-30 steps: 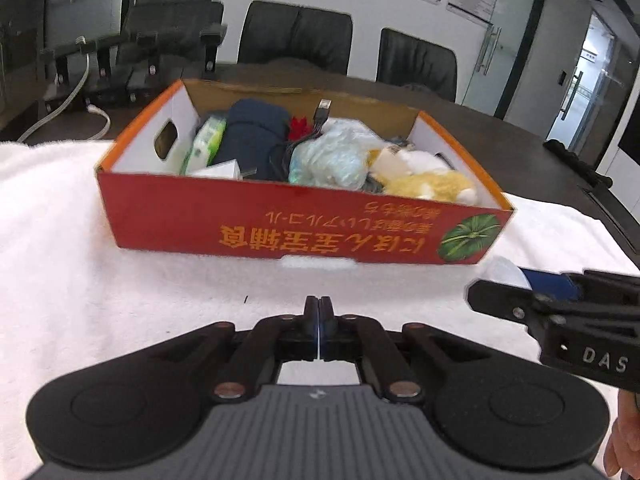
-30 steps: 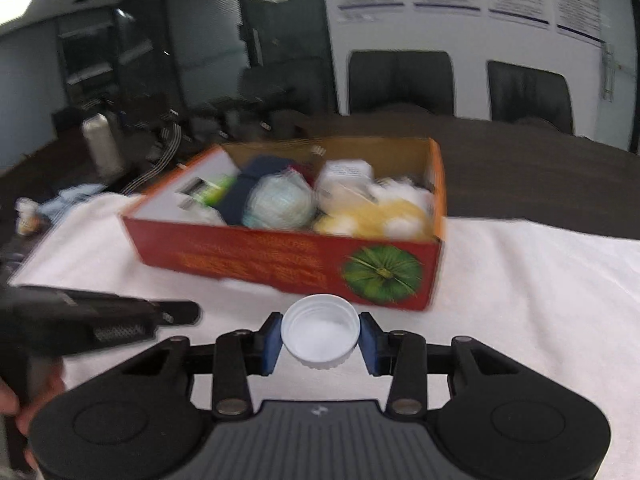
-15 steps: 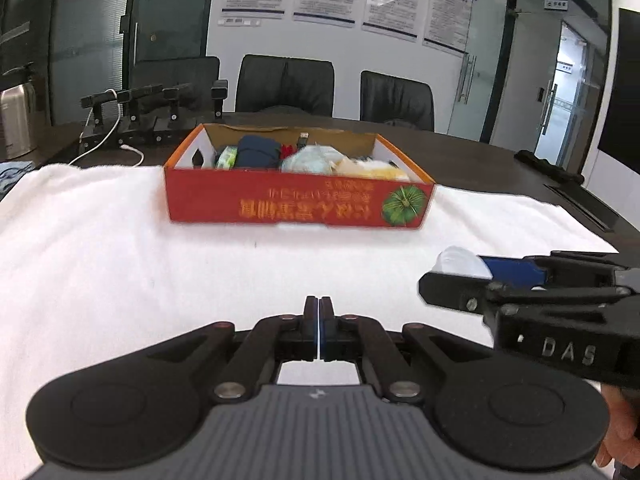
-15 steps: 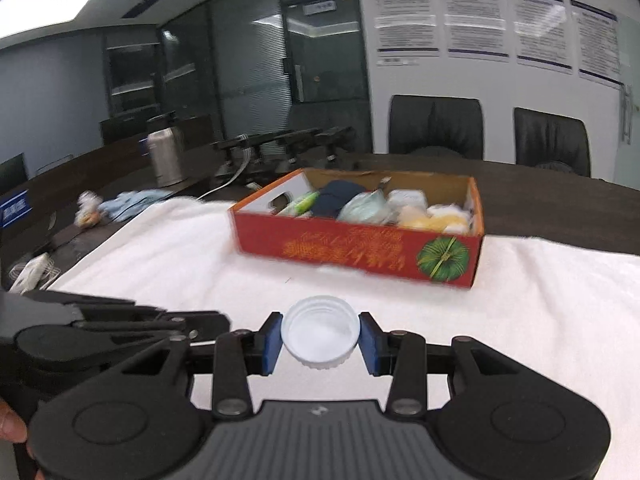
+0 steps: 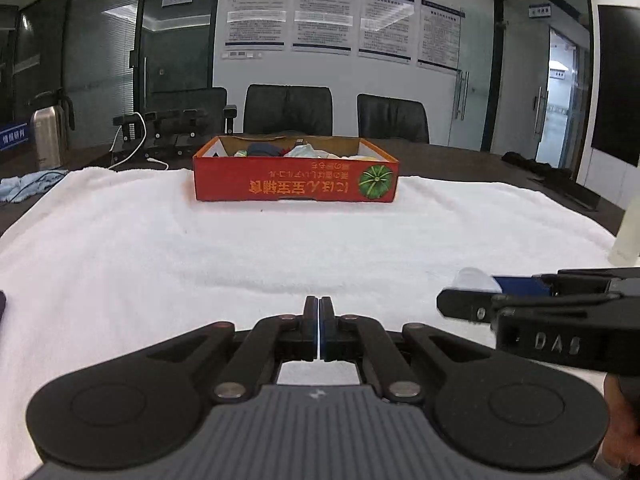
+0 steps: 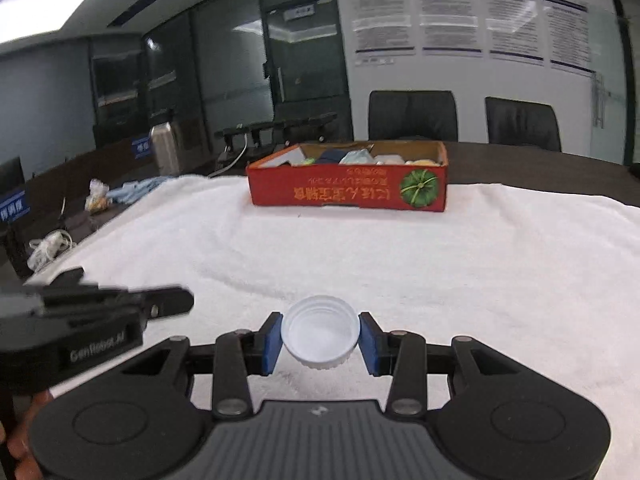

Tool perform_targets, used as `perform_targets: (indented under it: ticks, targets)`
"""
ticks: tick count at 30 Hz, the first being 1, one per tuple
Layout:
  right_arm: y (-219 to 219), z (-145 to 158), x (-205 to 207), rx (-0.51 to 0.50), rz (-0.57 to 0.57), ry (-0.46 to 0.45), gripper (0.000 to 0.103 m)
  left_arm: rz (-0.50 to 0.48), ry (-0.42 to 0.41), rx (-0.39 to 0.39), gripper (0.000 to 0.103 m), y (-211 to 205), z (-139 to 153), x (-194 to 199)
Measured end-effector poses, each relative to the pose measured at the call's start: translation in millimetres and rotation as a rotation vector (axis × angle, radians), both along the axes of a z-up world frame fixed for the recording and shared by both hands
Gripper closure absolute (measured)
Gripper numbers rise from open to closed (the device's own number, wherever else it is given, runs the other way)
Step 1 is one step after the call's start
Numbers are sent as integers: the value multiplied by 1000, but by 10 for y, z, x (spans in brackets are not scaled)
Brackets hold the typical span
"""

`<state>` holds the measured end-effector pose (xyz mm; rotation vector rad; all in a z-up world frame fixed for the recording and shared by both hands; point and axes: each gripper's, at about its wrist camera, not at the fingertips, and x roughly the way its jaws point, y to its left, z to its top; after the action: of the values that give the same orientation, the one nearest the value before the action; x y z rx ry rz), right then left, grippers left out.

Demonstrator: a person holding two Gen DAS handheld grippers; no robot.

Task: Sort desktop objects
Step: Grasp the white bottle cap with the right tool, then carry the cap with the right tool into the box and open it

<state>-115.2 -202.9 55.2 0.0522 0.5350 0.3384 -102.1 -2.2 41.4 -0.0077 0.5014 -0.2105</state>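
Note:
A red cardboard box point(image 5: 296, 182) point(image 6: 347, 192) filled with several small items stands far ahead on the white towel point(image 5: 200, 248) point(image 6: 500, 264). My right gripper point(image 6: 320, 338) is shut on a white plastic bottle cap point(image 6: 319, 336), its hollow side up, between the blue pads. My left gripper point(image 5: 319, 322) is shut with nothing between its fingers. In the left wrist view the right gripper point(image 5: 472, 300) reaches in from the right with the cap point(image 5: 474, 279) showing. In the right wrist view the left gripper point(image 6: 176, 304) pokes in from the left.
Black office chairs point(image 5: 288, 108) line the far side of the dark table point(image 5: 480, 160). A steel flask point(image 5: 48, 136), cables and a blue cloth point(image 5: 24, 184) lie at the far left. A hand point(image 6: 16, 440) holds the left tool.
Both grippers have pulled back from the red box, which now looks much smaller and farther. The cap stays held in the right gripper; the left stays shut.

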Motion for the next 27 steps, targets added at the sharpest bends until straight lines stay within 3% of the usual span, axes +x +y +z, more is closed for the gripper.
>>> perform_targets:
  ticks: [7, 12, 19, 27]
  targets:
    - [-17, 246, -133, -4, 13, -61, 64, -37, -53, 5, 102, -5, 209, -38]
    - [23, 531, 87, -29, 30, -126, 64, -69, -105, 42, 102, -48, 479, 238]
    - [-26, 925, 910, -32, -24, -176, 64, -58, -34, -1, 102, 3, 702, 1245]
    - [-46, 1047, 2065, -11, -19, -80, 64, 0, 22, 8, 102, 58, 780, 2259]
